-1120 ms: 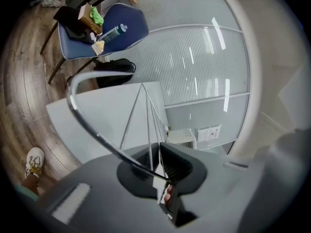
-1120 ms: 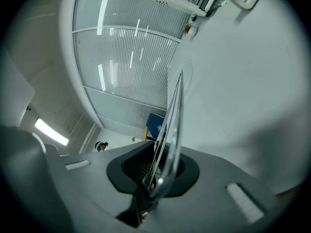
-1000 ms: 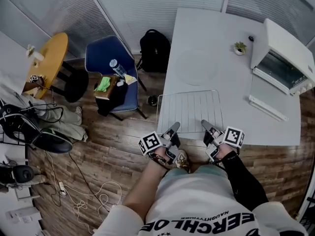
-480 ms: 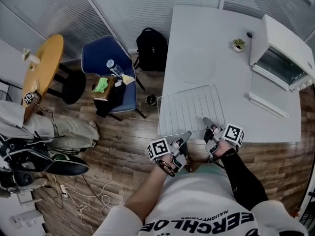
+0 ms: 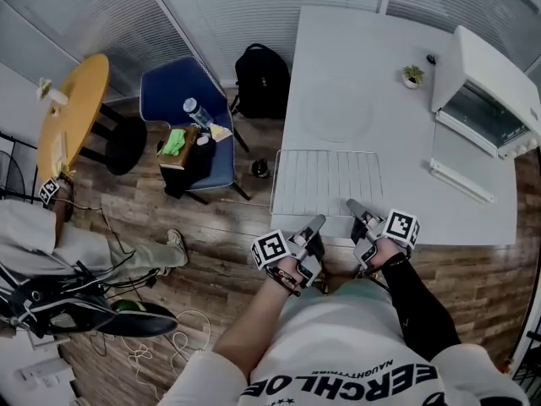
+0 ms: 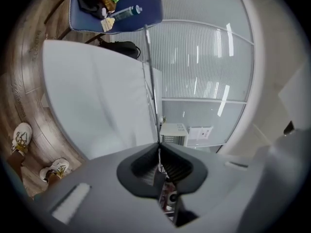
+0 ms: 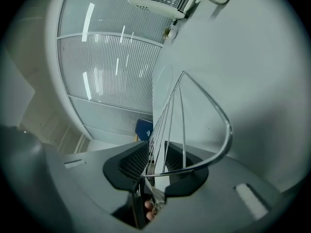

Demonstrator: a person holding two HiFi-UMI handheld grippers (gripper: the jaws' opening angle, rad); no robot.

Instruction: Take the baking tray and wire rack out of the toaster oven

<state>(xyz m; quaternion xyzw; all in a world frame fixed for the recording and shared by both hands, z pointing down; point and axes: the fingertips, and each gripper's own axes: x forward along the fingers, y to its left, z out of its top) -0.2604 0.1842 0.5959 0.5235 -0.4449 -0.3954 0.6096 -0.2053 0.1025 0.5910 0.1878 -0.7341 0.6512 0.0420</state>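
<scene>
White desk (image 5: 406, 125) seen from above, set against ribbed glass walls, with wood floor (image 5: 211, 227) along its left and near sides. The toaster oven (image 5: 490, 83) stands at the far right corner with its door (image 5: 461, 172) dropped open toward the middle of the desk, and a small potted plant (image 5: 412, 78) sits just beside it. The wire rack (image 5: 325, 183) is already out and lies flat at the near left corner. A moment ago it sat skewed; now its sides run square with the desk edges. The left gripper (image 5: 319, 222) has let go and closed again, and its jaws now pinch the rack's near rim wire. The right gripper (image 5: 353, 205) has just been opening: its jaws stand apart with the rack's near right corner wires between them, not pressed. The rack looks all but set down, so the baking tray is likely next. The tray is not in sight, and whether it is still inside the oven cannot be told. The middle of the desk is bare, giving free room toward the oven. Past the left edge, a blue chair (image 5: 190, 117) and a backpack (image 5: 264, 79) crowd the floor.
</scene>
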